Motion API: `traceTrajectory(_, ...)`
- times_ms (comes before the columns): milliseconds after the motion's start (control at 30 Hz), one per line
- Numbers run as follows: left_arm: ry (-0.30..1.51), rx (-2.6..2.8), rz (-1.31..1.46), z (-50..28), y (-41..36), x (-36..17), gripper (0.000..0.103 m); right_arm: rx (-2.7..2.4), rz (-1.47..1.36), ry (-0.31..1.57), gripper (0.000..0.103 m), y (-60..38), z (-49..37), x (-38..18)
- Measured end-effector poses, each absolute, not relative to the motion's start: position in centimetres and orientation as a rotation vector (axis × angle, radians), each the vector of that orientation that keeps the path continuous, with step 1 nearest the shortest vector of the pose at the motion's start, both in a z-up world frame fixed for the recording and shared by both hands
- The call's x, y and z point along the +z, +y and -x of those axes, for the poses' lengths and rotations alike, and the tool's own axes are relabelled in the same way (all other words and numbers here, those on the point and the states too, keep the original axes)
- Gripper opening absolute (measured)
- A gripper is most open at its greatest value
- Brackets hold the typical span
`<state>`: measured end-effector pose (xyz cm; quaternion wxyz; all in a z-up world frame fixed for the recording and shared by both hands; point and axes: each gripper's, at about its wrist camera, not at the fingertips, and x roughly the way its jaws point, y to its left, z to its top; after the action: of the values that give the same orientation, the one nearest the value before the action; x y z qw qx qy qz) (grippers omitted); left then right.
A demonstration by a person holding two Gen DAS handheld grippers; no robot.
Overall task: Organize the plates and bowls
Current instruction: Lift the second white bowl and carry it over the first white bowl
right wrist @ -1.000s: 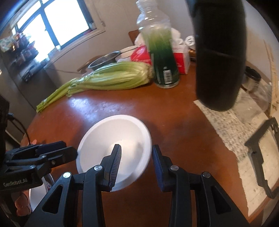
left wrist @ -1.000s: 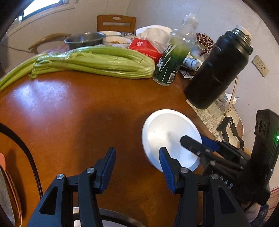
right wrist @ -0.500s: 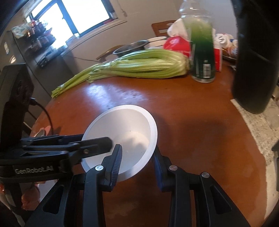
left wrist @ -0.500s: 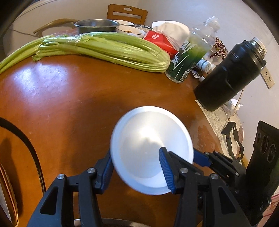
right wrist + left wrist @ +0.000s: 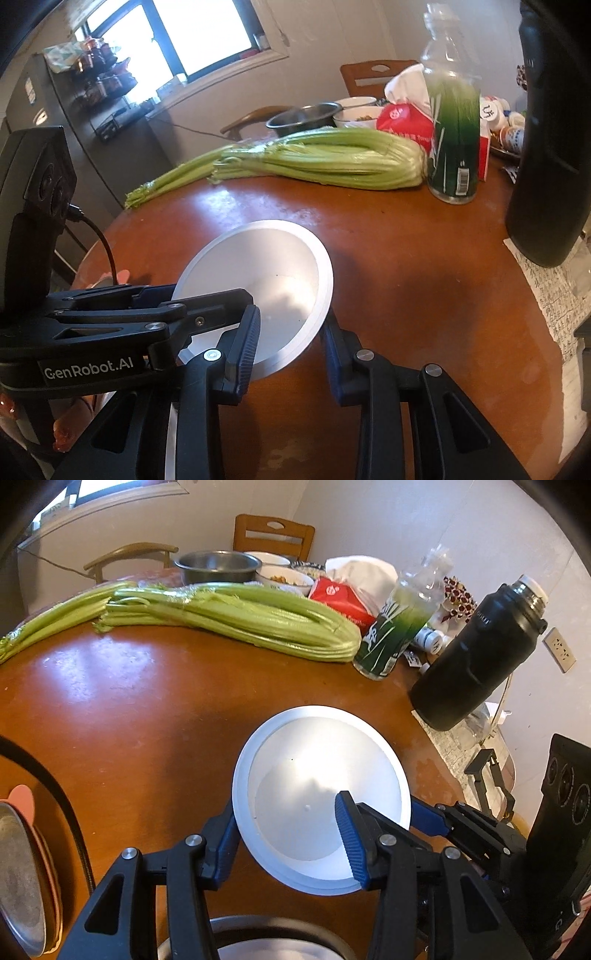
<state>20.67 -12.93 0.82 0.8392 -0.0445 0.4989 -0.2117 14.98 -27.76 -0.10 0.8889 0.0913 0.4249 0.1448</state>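
Observation:
A shallow white bowl [image 5: 317, 786] hangs tilted just above the brown round table [image 5: 147, 720], pinched at two places on its rim. My left gripper [image 5: 286, 808] is shut on the near rim, one blue pad inside and the other behind the wall. From the right, my right gripper [image 5: 419, 814] is shut on the opposite rim. The right wrist view shows the same bowl [image 5: 266, 273] with my right gripper [image 5: 291, 321] astride its edge and the left gripper [image 5: 207, 297] reaching in from the left.
A steel bowl's rim [image 5: 258, 932] lies under my left gripper, and a metal plate [image 5: 18, 878] sits on a pink one at the left. Celery [image 5: 240, 620], a green bottle [image 5: 391, 635], a black flask [image 5: 476, 657], a steel basin [image 5: 218, 566] and food bowls crowd the far side.
A second ago the left gripper stood open, away from the bowl. The right gripper has carried the bowl leftward between the left fingers, which then closed on its rim.

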Motion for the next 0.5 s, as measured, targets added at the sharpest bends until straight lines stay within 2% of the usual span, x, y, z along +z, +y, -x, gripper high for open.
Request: traceTrajectory(500,0.979,-0.431,0.115,-17.6,-9.7,3.2,0.049,0.334,-0.152,0.829,0.034,-24.9,-12.5,2.4)
